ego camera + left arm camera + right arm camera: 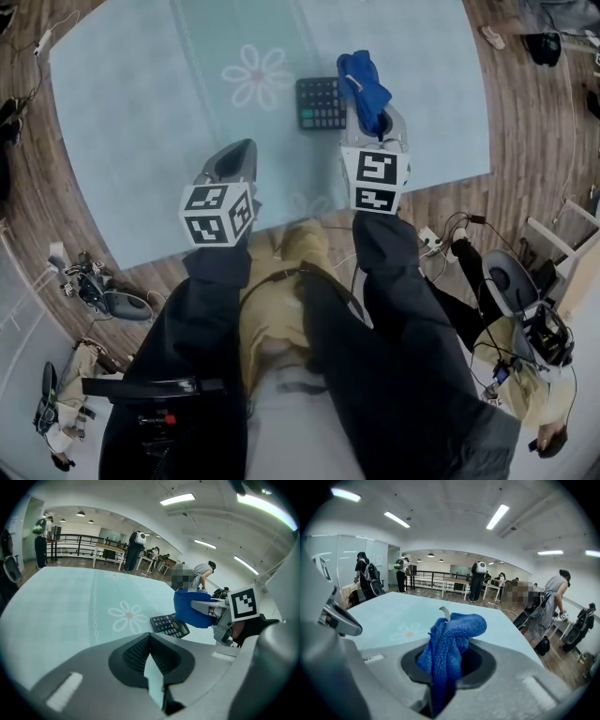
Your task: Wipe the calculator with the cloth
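left gripper: jaws closed at tips, empty
right gripper: jaws clamped on blue cloth
calculator: upper centre, on tabletop

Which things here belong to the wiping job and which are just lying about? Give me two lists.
For the job:
- calculator on the teal mat
- blue cloth, clamped in the right gripper
- left gripper, shut on nothing

Lying about:
- white power strip and cables on the wooden floor
- loose gear off the mat's left corner
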`<control>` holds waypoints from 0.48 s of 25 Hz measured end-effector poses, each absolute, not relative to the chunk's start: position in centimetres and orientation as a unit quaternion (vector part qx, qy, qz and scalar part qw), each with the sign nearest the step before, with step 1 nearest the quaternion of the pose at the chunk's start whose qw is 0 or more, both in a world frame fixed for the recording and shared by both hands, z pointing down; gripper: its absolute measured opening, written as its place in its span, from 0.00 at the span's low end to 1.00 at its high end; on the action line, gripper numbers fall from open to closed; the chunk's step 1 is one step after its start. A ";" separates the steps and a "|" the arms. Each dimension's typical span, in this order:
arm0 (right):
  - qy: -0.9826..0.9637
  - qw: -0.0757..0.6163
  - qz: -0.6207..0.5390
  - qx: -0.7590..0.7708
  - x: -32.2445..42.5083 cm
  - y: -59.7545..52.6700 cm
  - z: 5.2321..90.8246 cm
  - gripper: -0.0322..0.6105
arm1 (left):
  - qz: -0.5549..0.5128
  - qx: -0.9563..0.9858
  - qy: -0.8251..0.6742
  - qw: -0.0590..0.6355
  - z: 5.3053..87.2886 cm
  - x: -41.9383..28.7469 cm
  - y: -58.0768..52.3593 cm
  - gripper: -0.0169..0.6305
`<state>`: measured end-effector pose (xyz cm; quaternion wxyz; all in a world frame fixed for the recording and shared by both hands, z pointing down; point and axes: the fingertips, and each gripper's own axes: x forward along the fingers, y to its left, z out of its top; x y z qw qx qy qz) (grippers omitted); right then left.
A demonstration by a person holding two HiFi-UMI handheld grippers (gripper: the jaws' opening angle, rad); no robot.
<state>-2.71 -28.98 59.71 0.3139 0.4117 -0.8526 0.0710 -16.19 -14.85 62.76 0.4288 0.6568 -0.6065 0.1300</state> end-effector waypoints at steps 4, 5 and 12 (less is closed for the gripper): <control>-0.843 0.362 0.056 0.395 -3.2 -28.7 63.2 0.15 | 0.138 0.653 -0.605 0.434 63.3 -16.4 -14.5 0.03; -0.841 0.374 0.057 0.387 -3.5 -28.3 64.2 0.15 | 0.140 0.652 -0.605 0.435 63.4 -16.5 -14.4 0.03; -0.846 0.416 0.089 0.322 -7.5 -24.3 68.1 0.15 | 0.141 0.645 -0.609 0.440 63.3 -17.4 -13.5 0.03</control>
